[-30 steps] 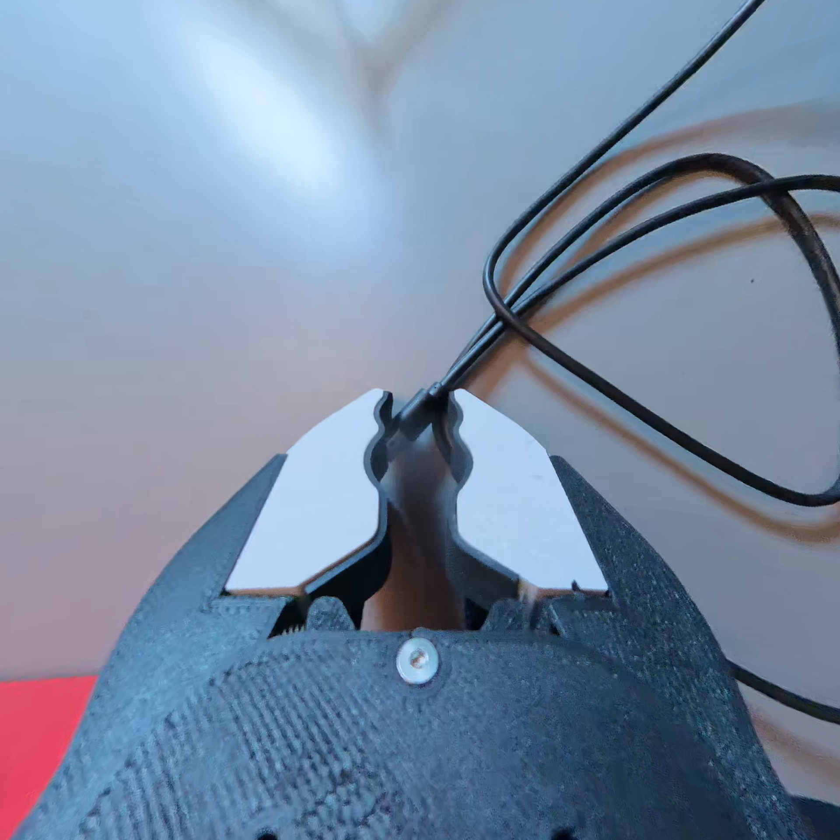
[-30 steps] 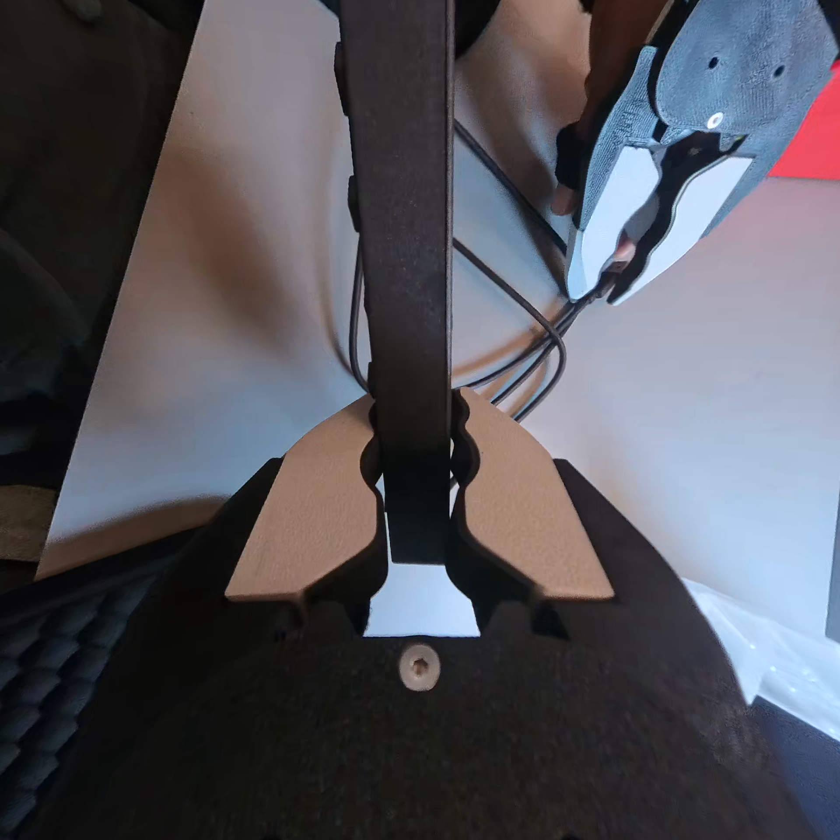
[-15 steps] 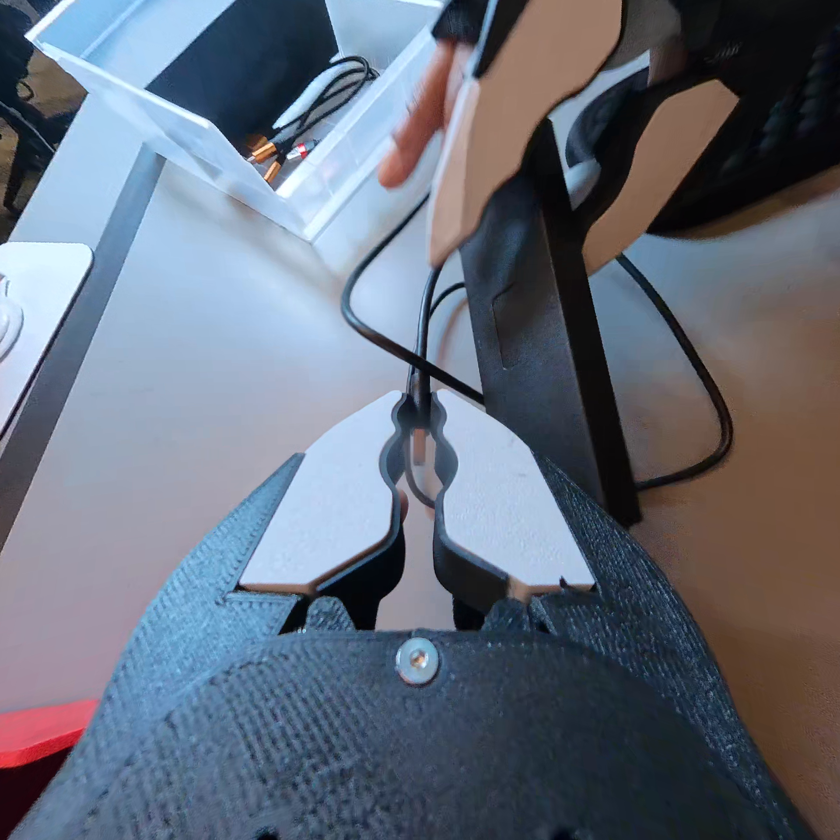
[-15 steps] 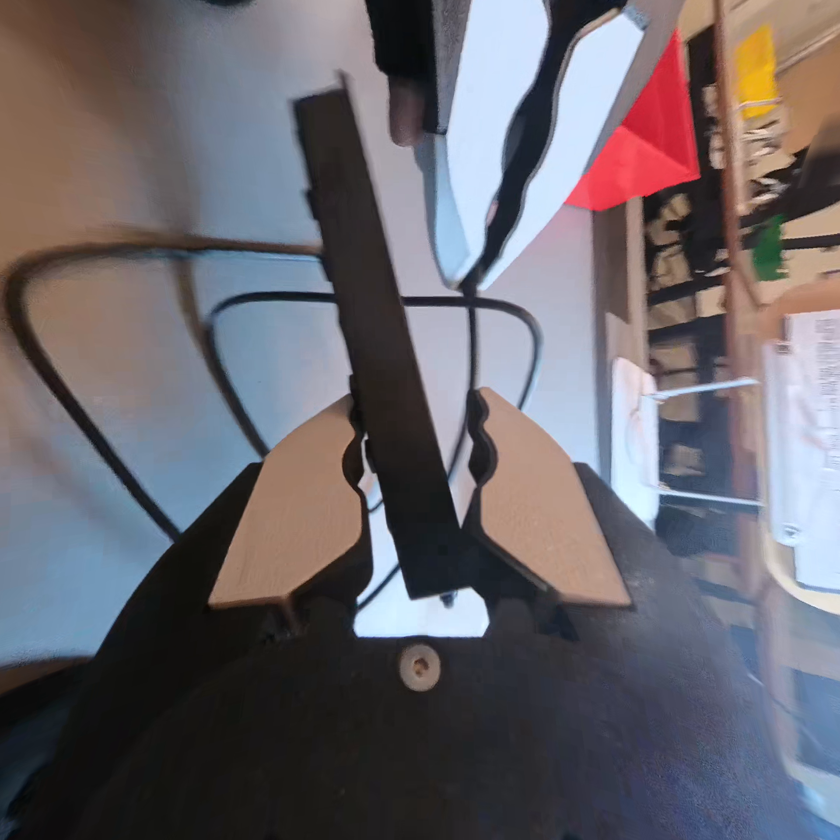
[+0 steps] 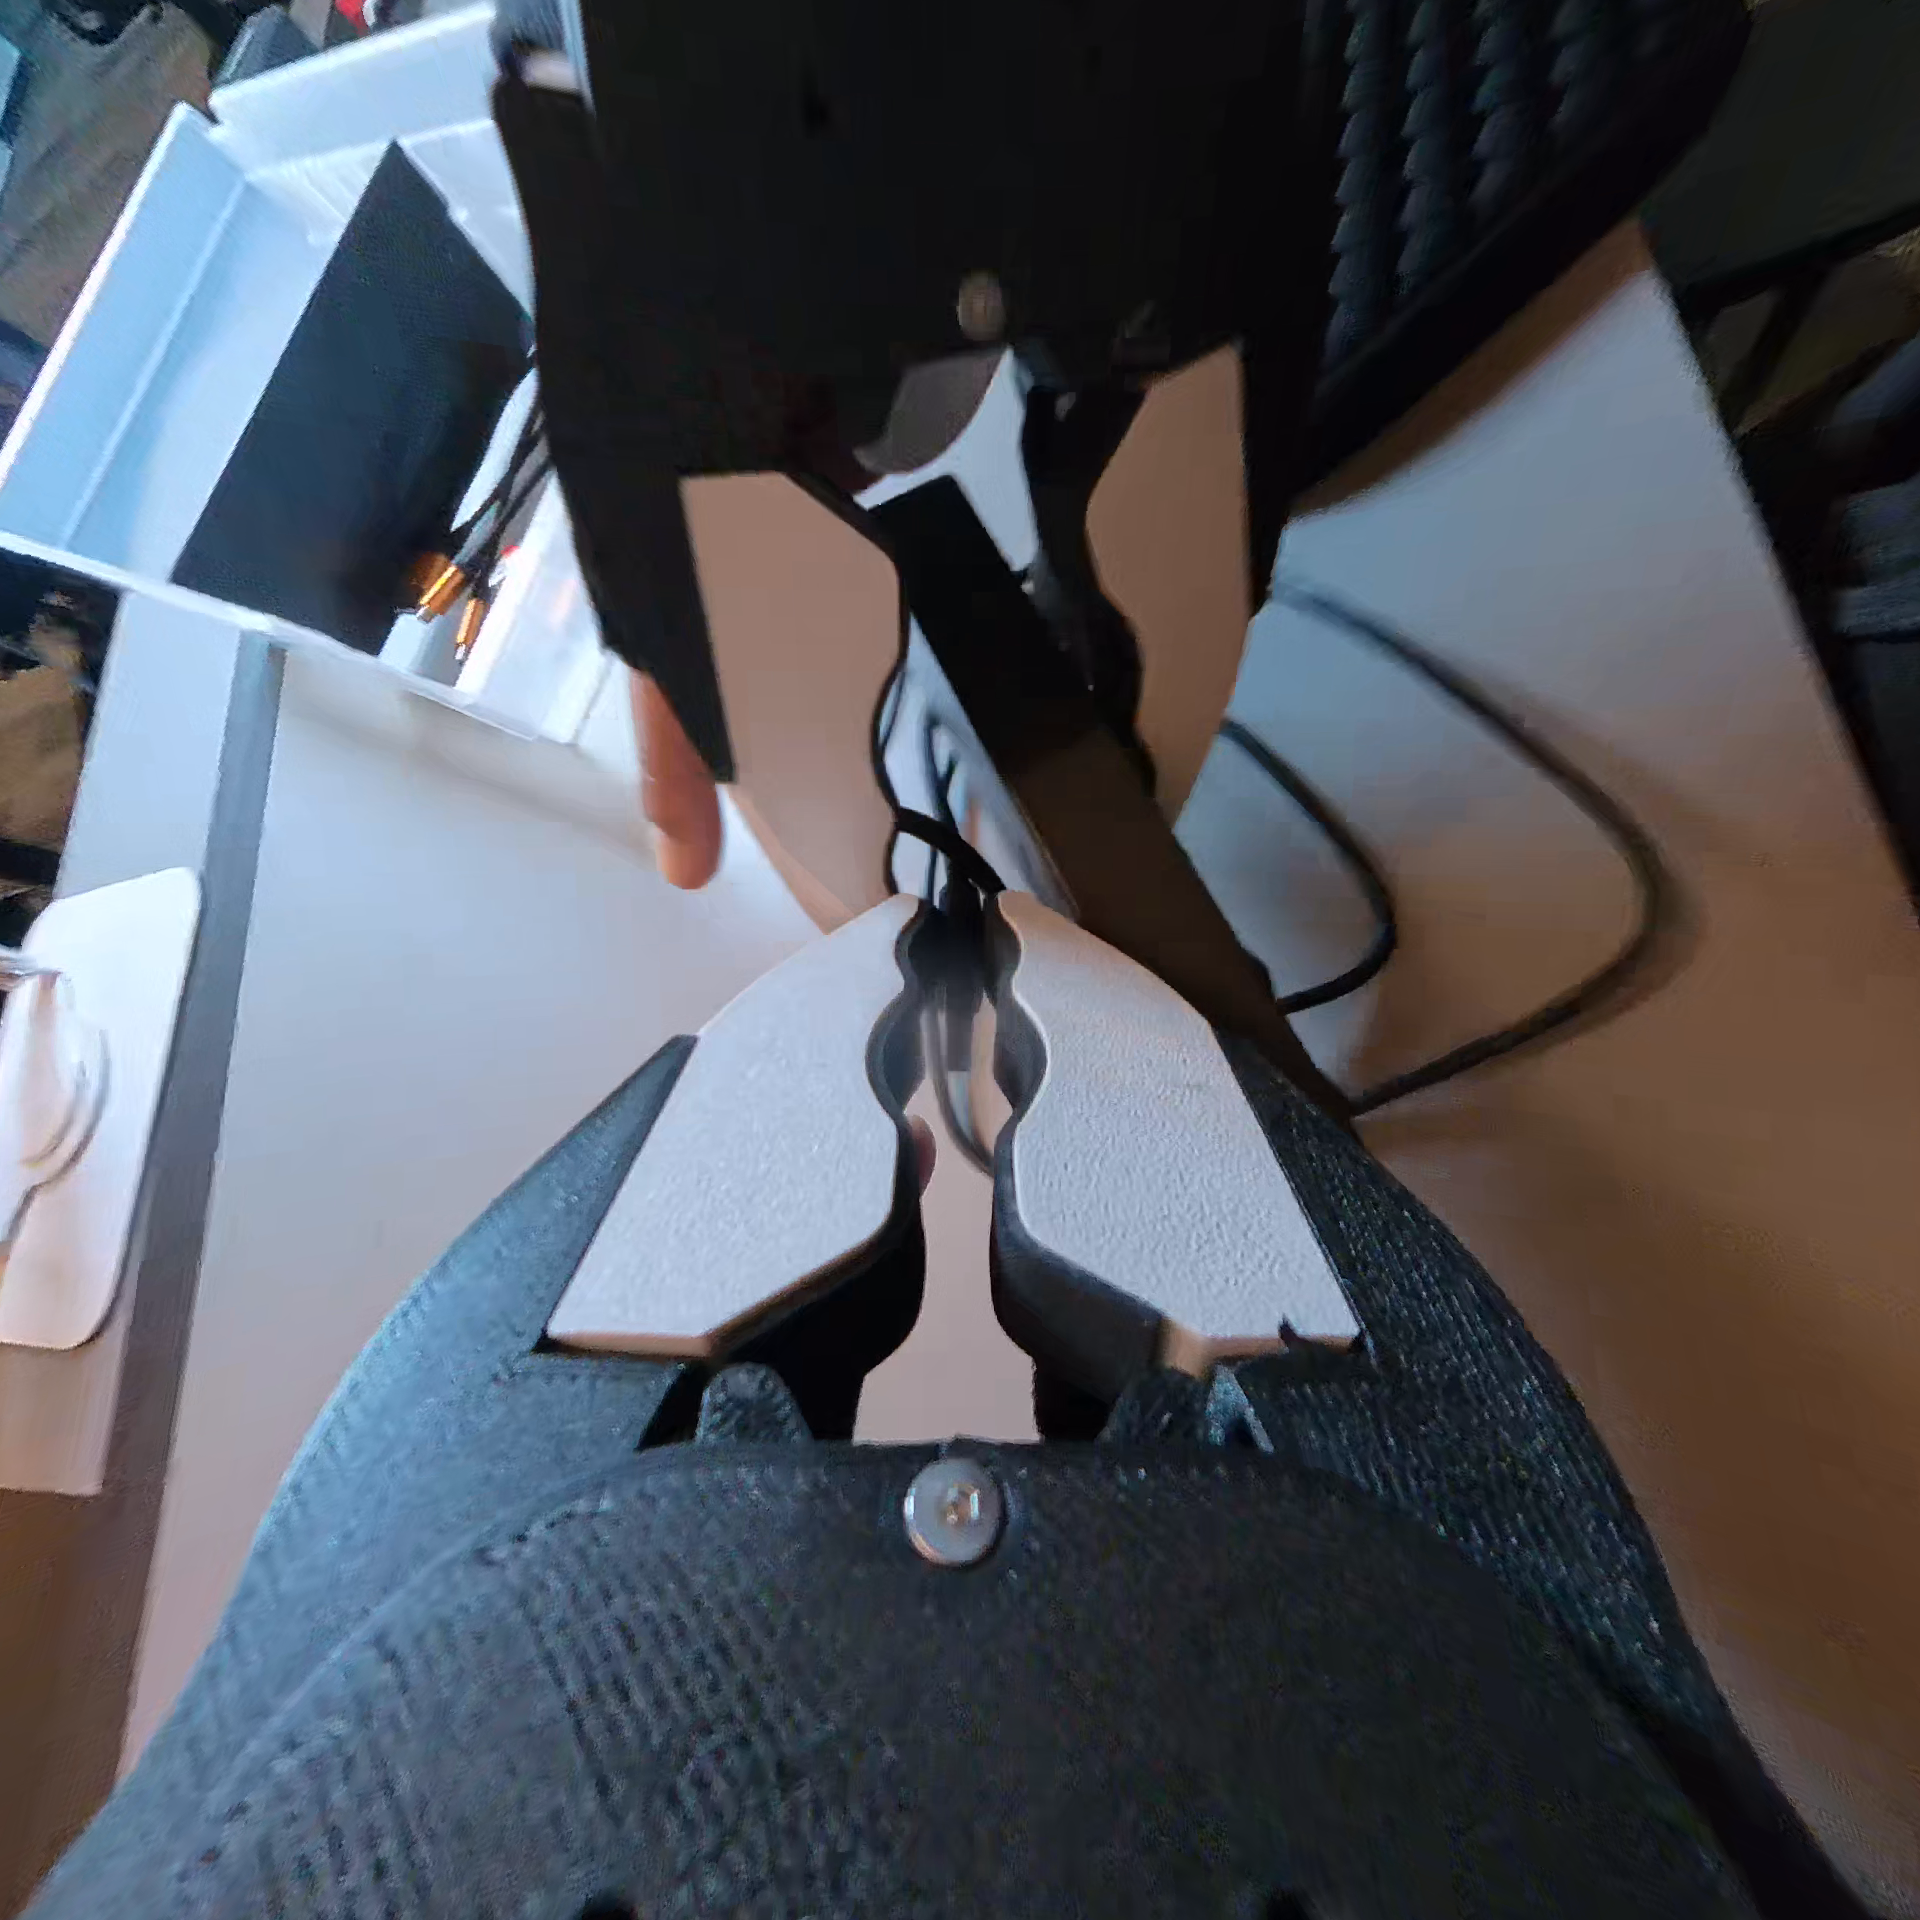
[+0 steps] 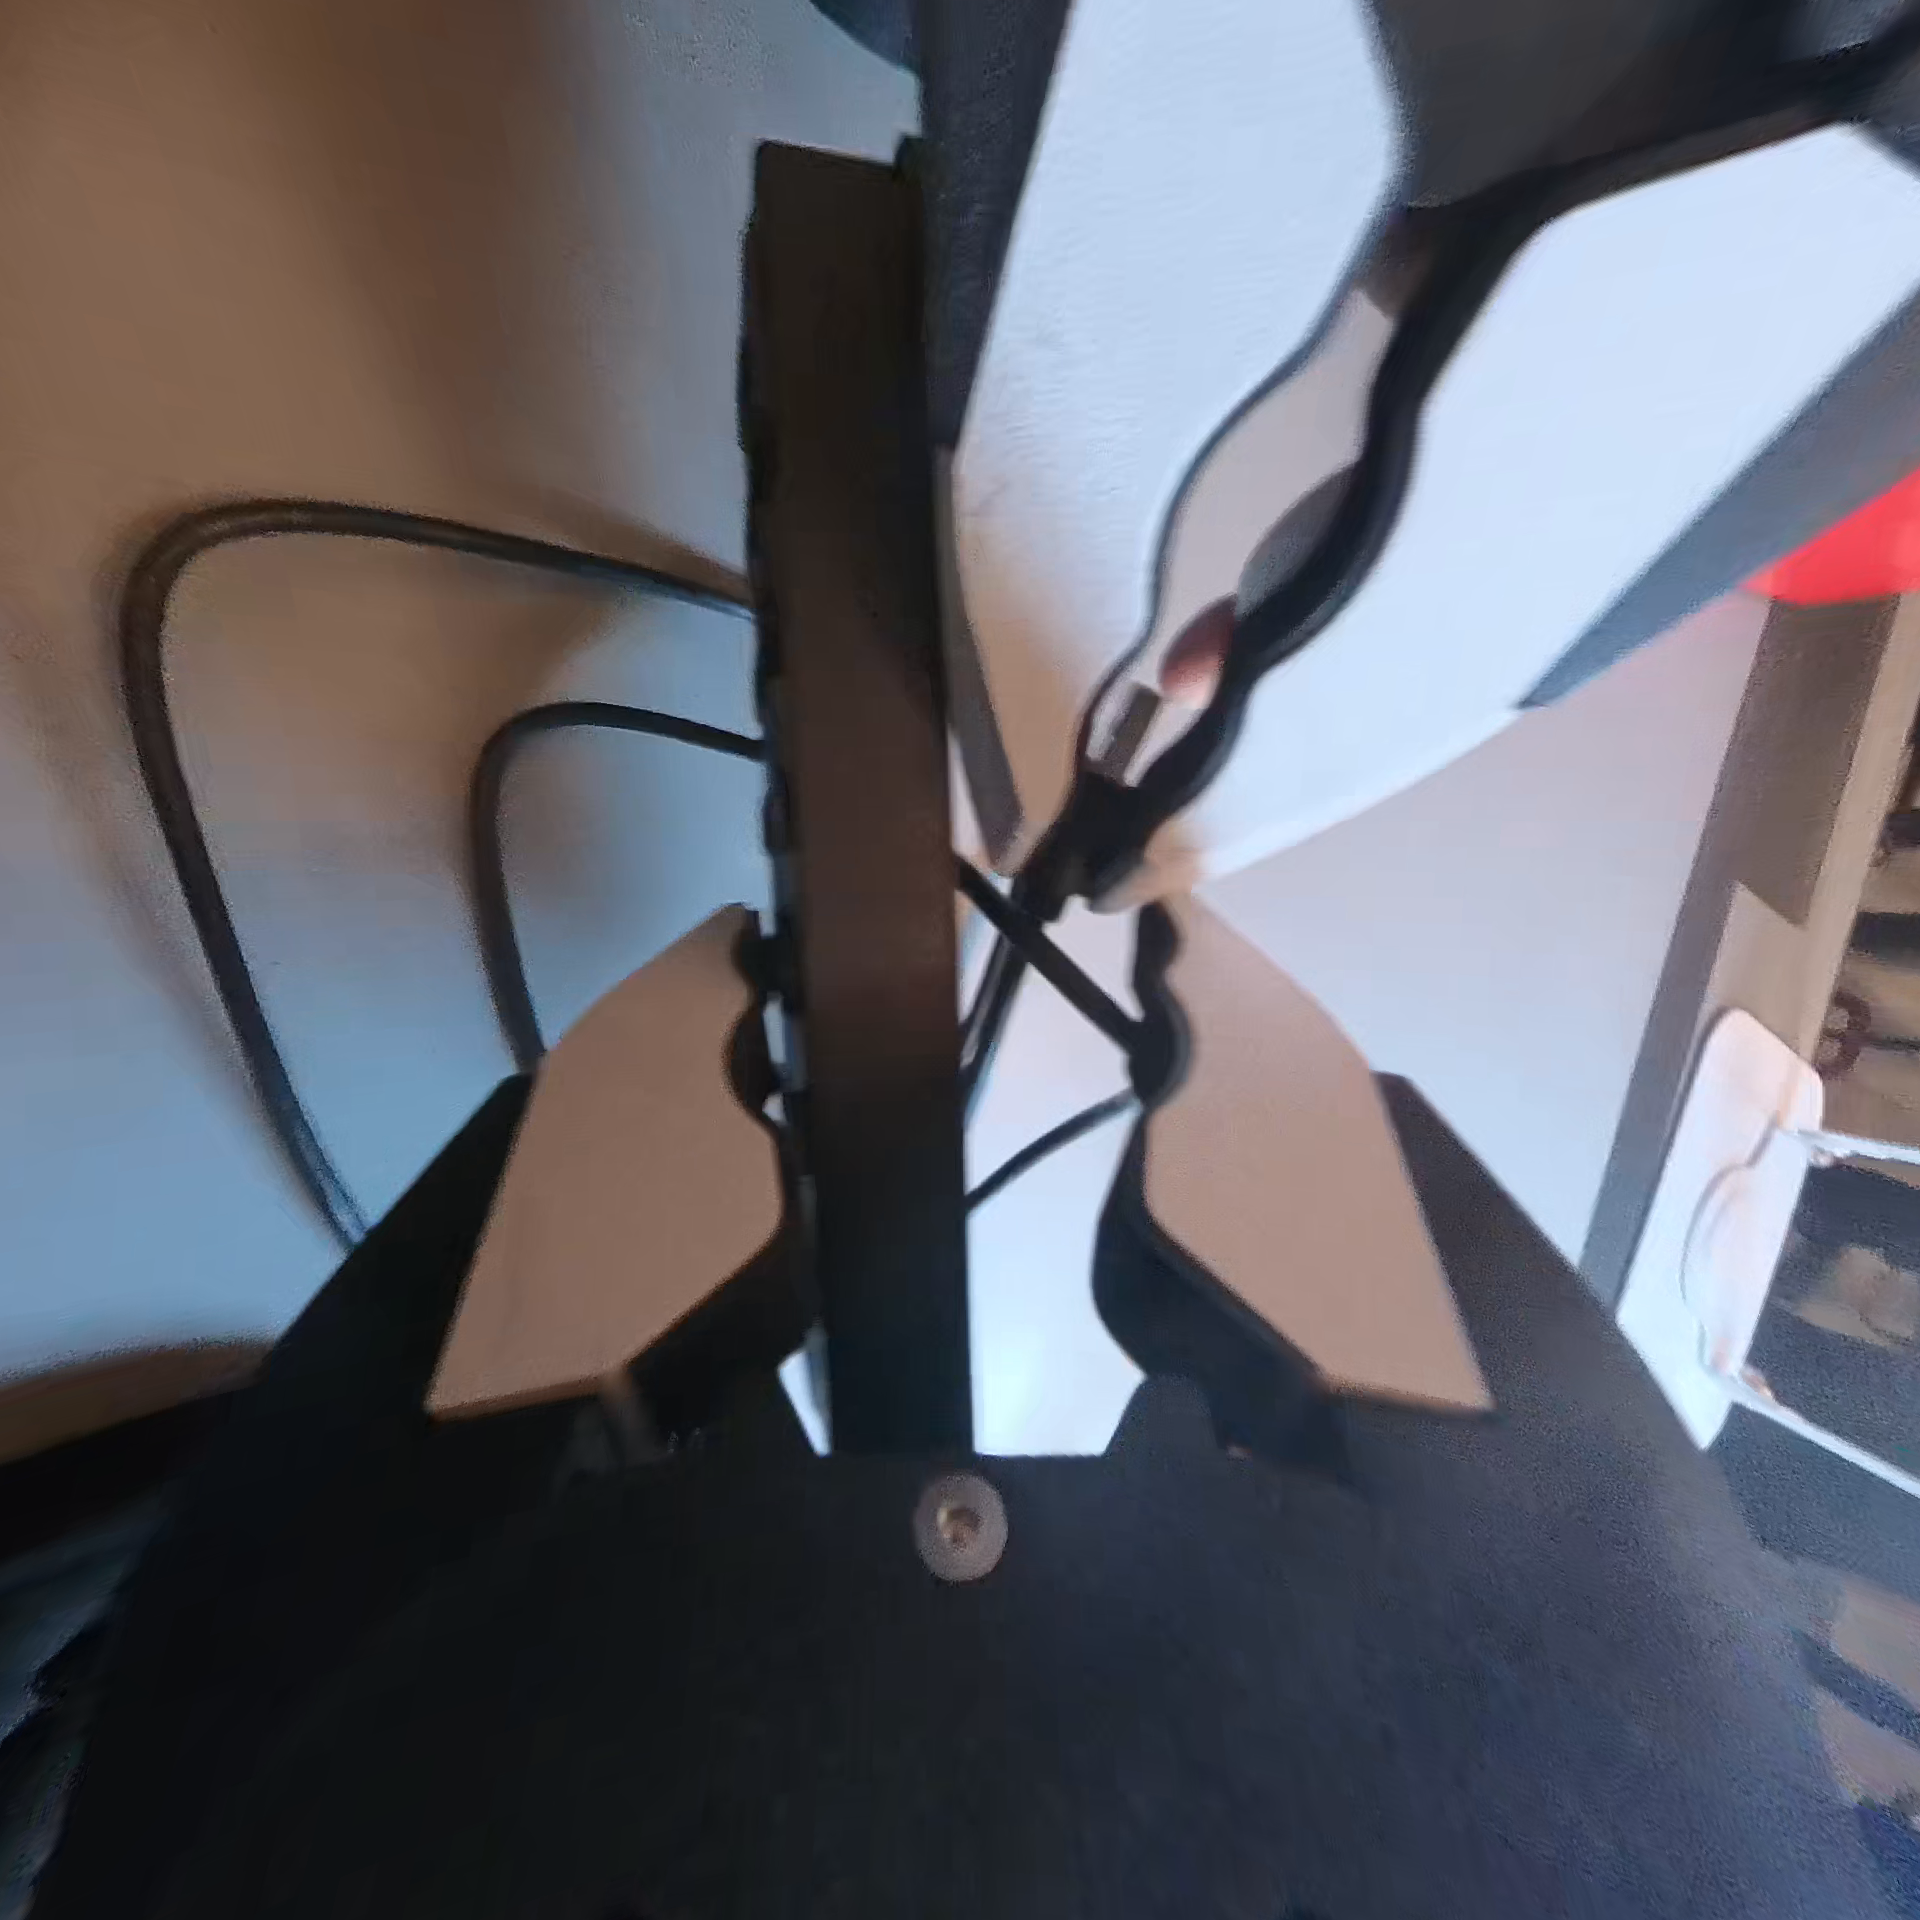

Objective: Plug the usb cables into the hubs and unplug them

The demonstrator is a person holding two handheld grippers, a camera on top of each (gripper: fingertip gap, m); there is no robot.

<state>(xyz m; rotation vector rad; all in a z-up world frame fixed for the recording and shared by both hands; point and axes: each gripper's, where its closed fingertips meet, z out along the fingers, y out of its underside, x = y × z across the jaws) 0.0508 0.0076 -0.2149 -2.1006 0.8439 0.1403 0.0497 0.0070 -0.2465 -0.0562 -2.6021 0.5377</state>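
The left gripper (image 5: 958,914) has its jaws pinched together on the black plug end of a usb cable (image 5: 951,977), the metal tip pointing back toward the gripper body while the thin black lead runs out past the tips. Right in front of it stands the long black hub (image 6: 873,727), sitting between the jaws of the right gripper (image 6: 951,925); those jaws stand apart, the left one against the hub's port edge and the right one clear of its other side. Seen from the right wrist, the left gripper comes in from the upper right with the plug just beside the hub's plain side, not in any port. More black cables (image 6: 197,790) leave the hub's port edge and loop over the pale desk (image 6: 312,312). Farther back on the desk is a clear plastic box (image 5: 135,353) holding other leads with orange-tipped plugs.
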